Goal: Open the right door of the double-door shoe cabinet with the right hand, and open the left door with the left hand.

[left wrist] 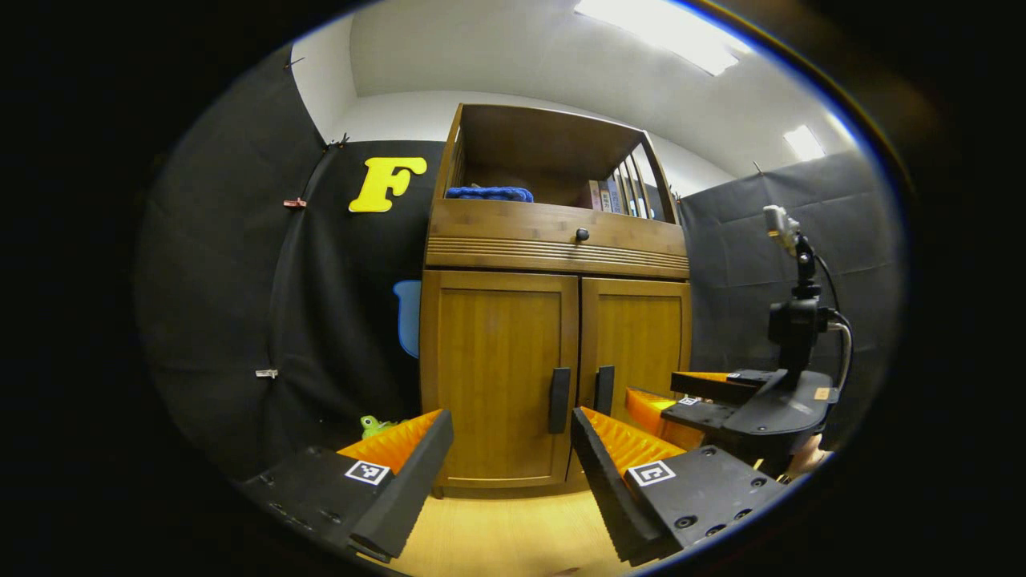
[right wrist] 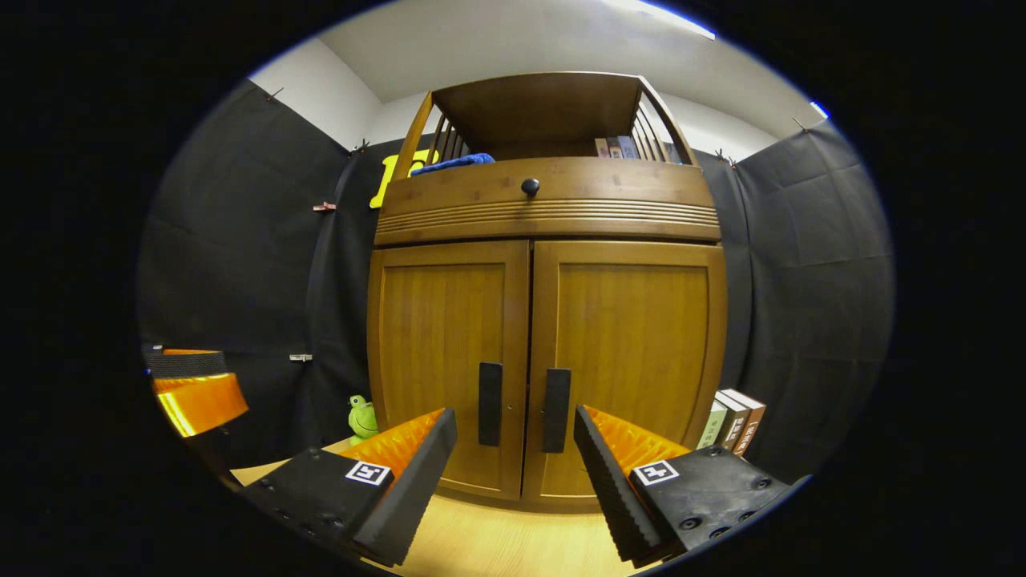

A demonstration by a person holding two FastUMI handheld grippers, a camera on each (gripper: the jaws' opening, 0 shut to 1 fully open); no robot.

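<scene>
Both doors shut on the shoe cabinet (right wrist: pixel 547 320), which stands on the pale wooden table (right wrist: pixel 513 541) dead ahead in the right gripper view. The left door (right wrist: pixel 449 361) and right door (right wrist: pixel 633 361) meet at the middle, each with a black vertical handle: left handle (right wrist: pixel 490 403), right handle (right wrist: pixel 555 409), side by side. Above them a ribbed drawer front with a round black knob (right wrist: pixel 530 187). Up in the open top shelf, a blue cloth (right wrist: pixel 453 163) lies to the left, a few books (right wrist: pixel 616 147) stand to the right.

The right gripper (right wrist: pixel 513 457) sits low before the doors, fingers wide apart, holding nothing, short of the handles. In the left gripper view the left gripper (left wrist: pixel 509 465) also has its fingers spread and empty, facing the cabinet, with the right gripper off to its right.

Down at table level, a small green toy (right wrist: pixel 362 417) sits left of the cabinet; more books (right wrist: pixel 733 421) lean at its right corner. Black cloth walls surround, white ceiling with lit panels (left wrist: pixel 665 36) overhead.
</scene>
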